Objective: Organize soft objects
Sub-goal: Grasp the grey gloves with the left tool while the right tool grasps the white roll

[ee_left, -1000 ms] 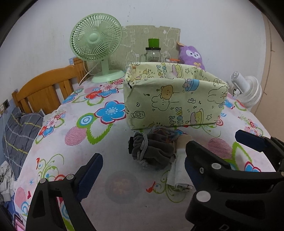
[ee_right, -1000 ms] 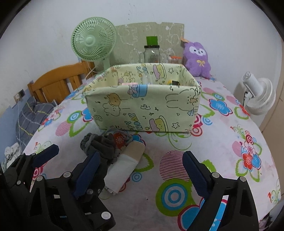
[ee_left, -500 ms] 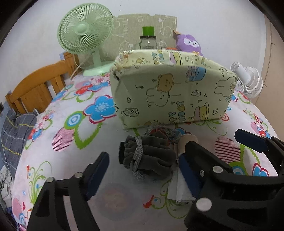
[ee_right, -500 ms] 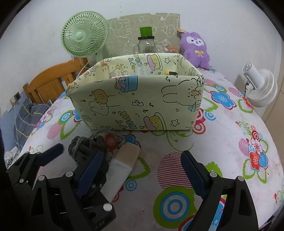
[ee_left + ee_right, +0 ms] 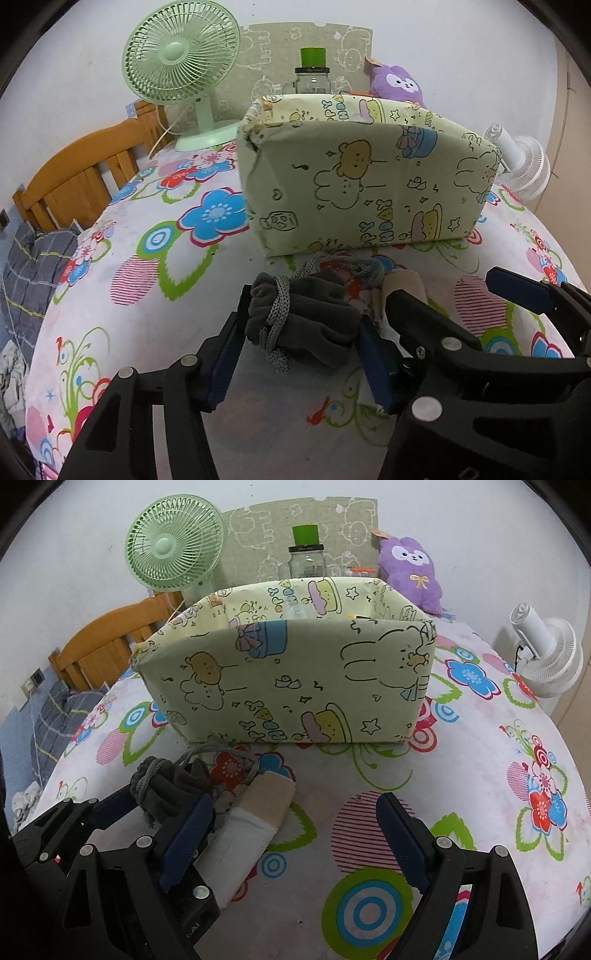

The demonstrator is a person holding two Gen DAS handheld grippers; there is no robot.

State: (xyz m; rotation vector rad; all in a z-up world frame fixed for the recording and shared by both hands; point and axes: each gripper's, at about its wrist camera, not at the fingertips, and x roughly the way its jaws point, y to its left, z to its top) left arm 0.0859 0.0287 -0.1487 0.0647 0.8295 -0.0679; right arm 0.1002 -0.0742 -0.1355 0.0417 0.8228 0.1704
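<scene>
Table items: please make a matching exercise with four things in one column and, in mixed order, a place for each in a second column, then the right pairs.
1. grey pouch
2. green fan
3. purple plush
4. white sock

A. behind the box, right corner
B. between the left gripper pads
C. back left of the table
D. beside the pouch, before the box

Pairs: 1-B, 2-C, 3-A, 4-D

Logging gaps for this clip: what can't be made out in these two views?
- Contents of the pale green cartoon-print fabric box: hidden by its front wall, both views.
- White and beige rolled sock: mostly behind the left tongs, left view.
- Glass jar with green lid: lower part behind the box.
</scene>
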